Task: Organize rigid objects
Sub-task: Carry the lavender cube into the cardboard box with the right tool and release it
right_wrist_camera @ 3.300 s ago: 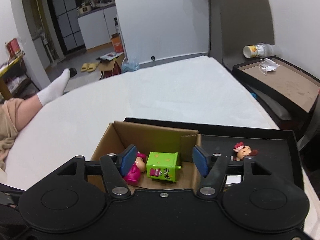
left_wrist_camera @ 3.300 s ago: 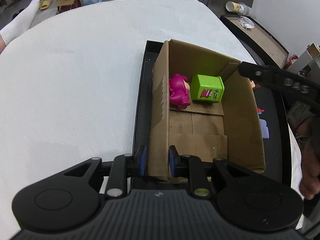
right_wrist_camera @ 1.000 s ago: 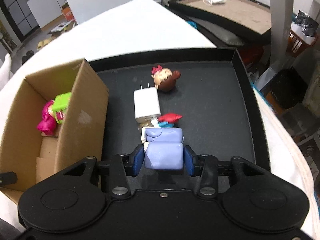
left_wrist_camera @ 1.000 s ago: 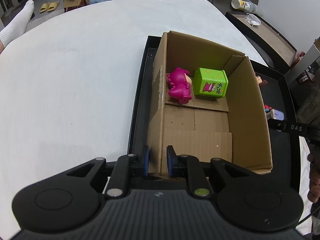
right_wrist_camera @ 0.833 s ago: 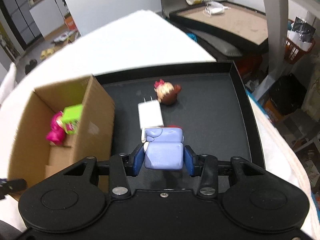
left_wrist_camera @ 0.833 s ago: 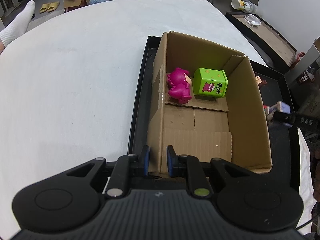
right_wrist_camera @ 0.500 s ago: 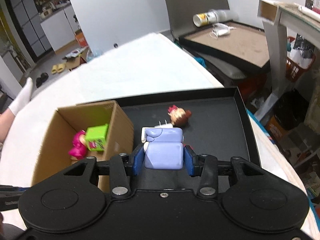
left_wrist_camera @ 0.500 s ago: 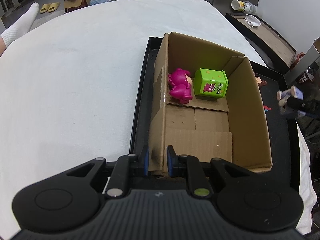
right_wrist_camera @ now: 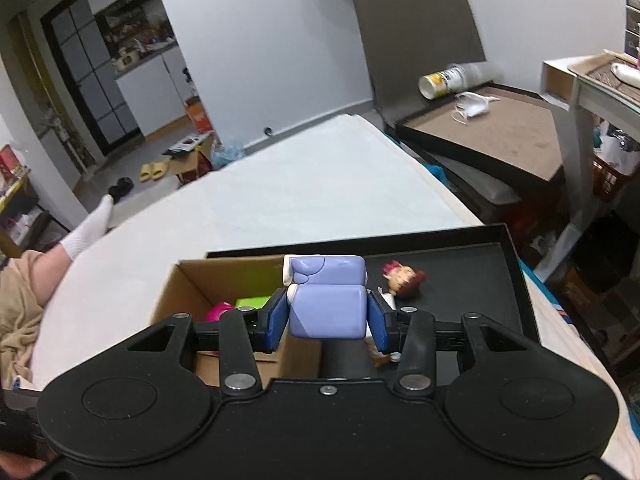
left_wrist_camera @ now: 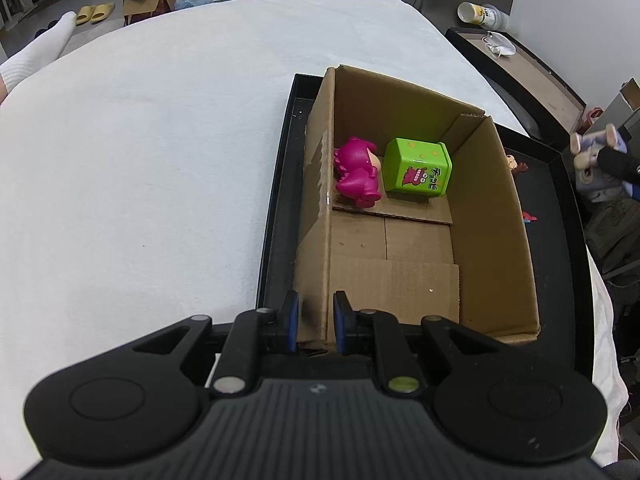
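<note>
An open cardboard box point(left_wrist_camera: 492, 216) stands in a black tray point(left_wrist_camera: 276, 208) on a white table. Inside it lie a magenta figure point(left_wrist_camera: 356, 172) and a green cube point(left_wrist_camera: 418, 170). My left gripper point(left_wrist_camera: 314, 322) is shut on the box's near left wall. My right gripper point(right_wrist_camera: 328, 316) is shut on a lavender blue block toy point(right_wrist_camera: 326, 300), held in the air above the tray; in the left wrist view the toy point(left_wrist_camera: 596, 160) hangs at the far right. A small doll head point(right_wrist_camera: 404, 278) lies on the tray beyond it.
A small red piece point(left_wrist_camera: 528, 216) lies on the tray right of the box. A second black tray point(right_wrist_camera: 496, 128) with a cup and a mask stands further right. A person's socked foot point(right_wrist_camera: 90, 228) rests at the table's far left edge.
My right gripper has risen with the blue toy off the tray floor and tipped upward, so the room now fills its view. The left gripper and the box have stayed still.
</note>
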